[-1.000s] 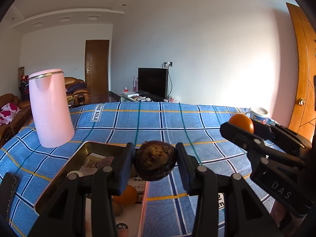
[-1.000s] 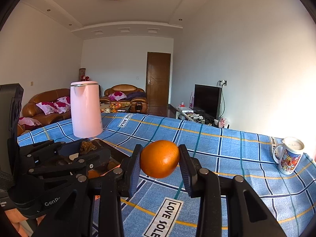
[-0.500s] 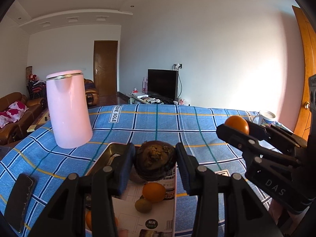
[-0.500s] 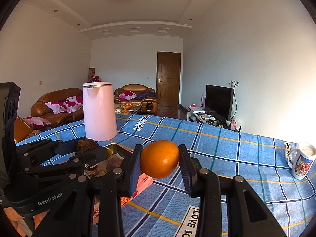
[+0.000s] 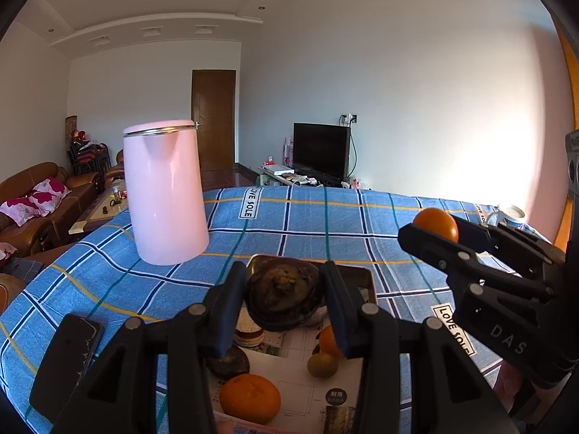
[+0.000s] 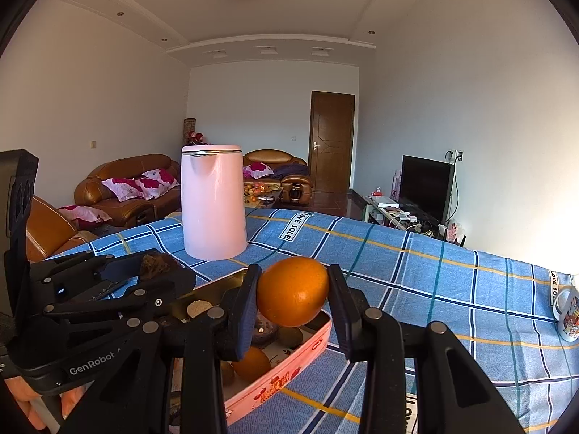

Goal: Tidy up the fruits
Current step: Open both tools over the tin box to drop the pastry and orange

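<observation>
My left gripper [image 5: 286, 296] is shut on a dark brown mangosteen [image 5: 284, 294] and holds it above a pink tin tray [image 5: 367, 278]. The tray holds an orange [image 5: 249, 398], a small green-brown fruit [image 5: 322, 363] and other dark fruits. My right gripper [image 6: 293, 296] is shut on an orange [image 6: 293, 291] above the tray's right edge [image 6: 289, 369]. In the left wrist view the right gripper [image 5: 445, 231] with its orange [image 5: 436, 222] is at the right. In the right wrist view the left gripper [image 6: 159, 271] is at the left.
A tall pink kettle [image 5: 164, 195] stands on the blue checked tablecloth [image 5: 307, 224] behind the tray. A black phone [image 5: 67, 358] lies at the table's near left. A printed mug [image 6: 570, 314] stands at the far right. Sofas and a TV are beyond the table.
Both grippers have moved back and to the left with their fruits still held. More of the tray and its fruits shows below them; the kettle sits nearer the middle of both views.
</observation>
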Tool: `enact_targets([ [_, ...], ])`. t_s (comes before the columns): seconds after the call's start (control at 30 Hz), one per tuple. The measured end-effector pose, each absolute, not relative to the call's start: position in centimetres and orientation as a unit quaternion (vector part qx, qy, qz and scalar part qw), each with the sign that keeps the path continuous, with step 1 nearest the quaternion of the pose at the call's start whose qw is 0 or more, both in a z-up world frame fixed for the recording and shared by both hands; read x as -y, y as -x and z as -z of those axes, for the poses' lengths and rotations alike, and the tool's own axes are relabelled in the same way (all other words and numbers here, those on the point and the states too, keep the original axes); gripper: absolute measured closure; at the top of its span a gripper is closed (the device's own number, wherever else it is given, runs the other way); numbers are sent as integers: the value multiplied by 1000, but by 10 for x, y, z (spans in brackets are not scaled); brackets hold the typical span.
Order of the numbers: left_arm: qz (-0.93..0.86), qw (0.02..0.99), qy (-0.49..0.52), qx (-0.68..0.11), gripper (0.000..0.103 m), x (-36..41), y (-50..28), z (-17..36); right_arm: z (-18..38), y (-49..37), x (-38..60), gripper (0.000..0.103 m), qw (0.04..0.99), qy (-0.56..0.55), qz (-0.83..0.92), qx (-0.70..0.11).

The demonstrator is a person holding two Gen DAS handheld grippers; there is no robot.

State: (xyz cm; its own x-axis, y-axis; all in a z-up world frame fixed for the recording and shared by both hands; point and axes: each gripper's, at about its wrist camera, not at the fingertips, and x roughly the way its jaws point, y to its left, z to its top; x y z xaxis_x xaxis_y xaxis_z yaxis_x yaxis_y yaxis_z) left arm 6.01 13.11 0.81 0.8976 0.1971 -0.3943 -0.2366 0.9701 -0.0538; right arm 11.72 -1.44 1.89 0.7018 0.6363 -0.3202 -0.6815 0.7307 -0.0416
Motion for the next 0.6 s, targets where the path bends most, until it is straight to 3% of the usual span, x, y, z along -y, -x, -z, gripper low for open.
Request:
enact_targets([
  [0.6, -119, 963, 67, -233, 58, -172, -60, 5, 1, -125, -45, 64, 897, 103, -378, -206],
])
